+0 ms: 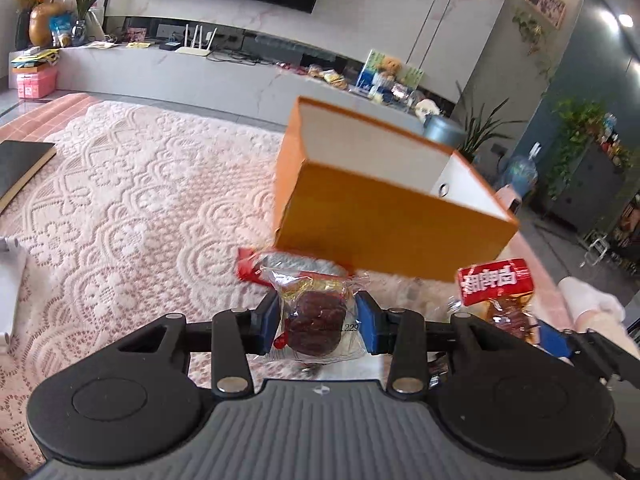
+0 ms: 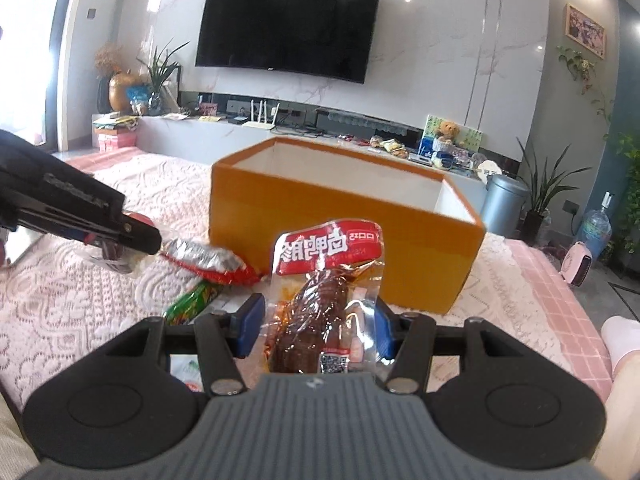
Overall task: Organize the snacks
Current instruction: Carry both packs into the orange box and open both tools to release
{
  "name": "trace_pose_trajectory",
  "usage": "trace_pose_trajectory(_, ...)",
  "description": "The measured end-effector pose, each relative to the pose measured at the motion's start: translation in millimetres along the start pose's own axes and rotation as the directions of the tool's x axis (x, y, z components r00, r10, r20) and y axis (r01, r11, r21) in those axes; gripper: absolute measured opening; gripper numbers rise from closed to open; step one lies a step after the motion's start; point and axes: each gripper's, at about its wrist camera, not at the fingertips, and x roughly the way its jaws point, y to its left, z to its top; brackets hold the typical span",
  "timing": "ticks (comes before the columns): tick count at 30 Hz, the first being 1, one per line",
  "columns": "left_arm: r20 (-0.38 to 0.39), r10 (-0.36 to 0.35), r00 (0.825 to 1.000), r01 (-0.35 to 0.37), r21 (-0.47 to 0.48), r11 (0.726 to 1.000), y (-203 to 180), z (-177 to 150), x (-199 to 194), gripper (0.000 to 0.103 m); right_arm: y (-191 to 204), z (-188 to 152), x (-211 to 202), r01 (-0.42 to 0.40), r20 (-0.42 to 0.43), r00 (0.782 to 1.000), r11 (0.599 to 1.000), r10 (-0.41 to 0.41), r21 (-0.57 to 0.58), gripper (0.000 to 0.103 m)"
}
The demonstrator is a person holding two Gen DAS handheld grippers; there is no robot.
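My left gripper (image 1: 318, 308) is shut on a clear packet with a dark red round snack (image 1: 316, 326), held above the lace cloth. My right gripper (image 2: 318, 320) is shut on a red-topped packet of brown meat (image 2: 328, 248), which stands upright between the blue pads. Just ahead of both is an open orange box (image 1: 392, 224) (image 2: 340, 240) with a white inside. In the left wrist view the right gripper (image 1: 516, 328) and its packet (image 1: 496, 280) show at the right. In the right wrist view the left gripper (image 2: 136, 240) shows at the left.
A red and silver packet (image 2: 208, 260) (image 1: 250, 266) and a green packet (image 2: 192, 300) lie on the pink lace cloth (image 1: 140, 184) in front of the box. A black book (image 1: 20, 168) lies far left. A person's socked foot (image 2: 624, 340) rests at the right.
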Motion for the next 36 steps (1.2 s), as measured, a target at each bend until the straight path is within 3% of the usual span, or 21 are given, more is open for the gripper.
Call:
trace_pose_trajectory(5,0.026,-0.023,0.999,0.023,0.018,1.000,-11,20,-9,0.045,-14,23,-3,-0.004,0.006,1.000,1.000,0.004,0.015,0.053)
trace_pose_trajectory(17,0.051,-0.048,0.998,0.043,0.093,0.995,-32,82,-3,0.045,-52,110,21,-0.118,-0.040,0.992,0.990,0.122,0.074,0.053)
trace_pose_trajectory(23,0.033,-0.052,0.998,0.048,0.110,0.993,-38,107,14,0.045,-68,152,49,-0.137,-0.071,0.987,0.983,0.146,0.120,0.053)
trace_pose_trajectory(27,0.011,-0.029,1.000,0.027,0.136,0.990,-42,119,29,0.045,-70,173,74,-0.124,-0.085,0.988,0.988,0.132,0.088,0.053)
trace_pose_trajectory(36,-0.024,0.005,1.000,-0.001,0.159,0.987,-49,147,69,0.045,-89,191,150,-0.099,-0.179,0.976,0.984,0.125,0.146,0.053)
